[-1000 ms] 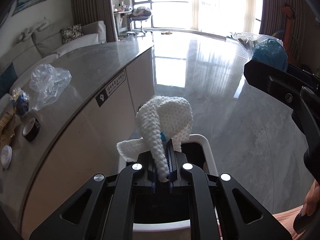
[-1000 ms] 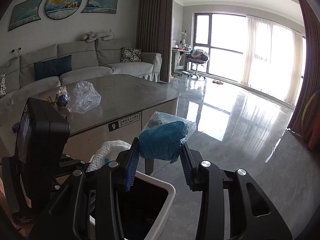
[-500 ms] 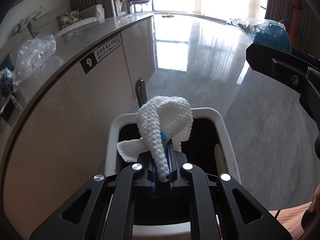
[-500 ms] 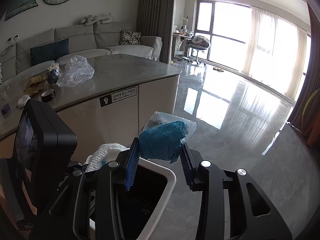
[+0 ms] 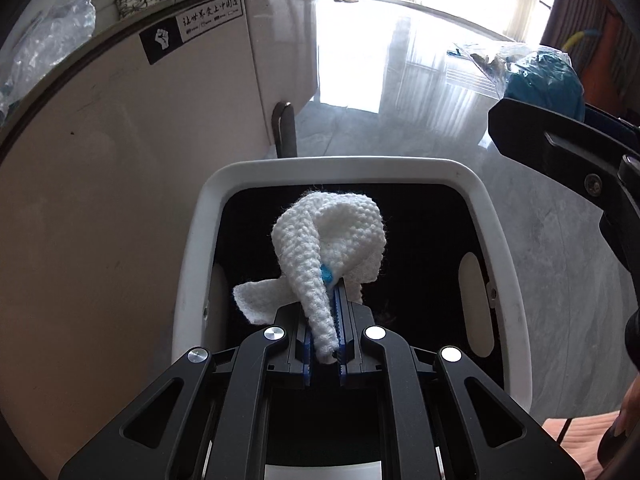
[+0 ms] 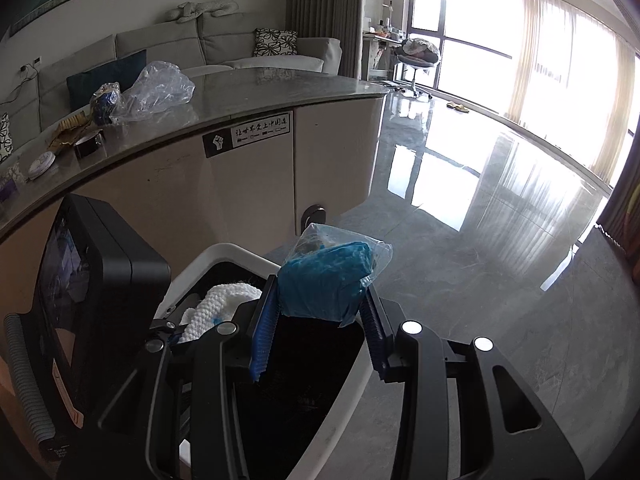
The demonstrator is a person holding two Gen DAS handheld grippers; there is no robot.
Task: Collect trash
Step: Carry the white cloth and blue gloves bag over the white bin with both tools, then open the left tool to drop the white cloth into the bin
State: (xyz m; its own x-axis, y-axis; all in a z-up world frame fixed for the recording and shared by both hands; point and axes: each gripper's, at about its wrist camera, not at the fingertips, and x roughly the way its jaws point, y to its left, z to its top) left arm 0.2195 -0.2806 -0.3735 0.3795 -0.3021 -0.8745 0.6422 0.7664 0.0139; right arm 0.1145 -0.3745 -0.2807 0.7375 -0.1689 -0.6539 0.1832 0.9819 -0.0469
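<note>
Now: drop-off step | left tool (image 5: 322,344) clamped narrow on white knit rag (image 5: 332,236), over the open bin (image 5: 500,224) | right tool (image 6: 318,324) pinching blue bagged bundle (image 6: 326,280) above bin's far rim | next: likely release both inside the rim | right view only: more trash on counter (image 6: 260,92), clear bag (image 6: 158,90)

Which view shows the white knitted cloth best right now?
The left wrist view: the white knitted cloth sits centred, pinched in the left gripper over the bin. The right wrist view shows only a part of it behind the right gripper's fingers.
</note>
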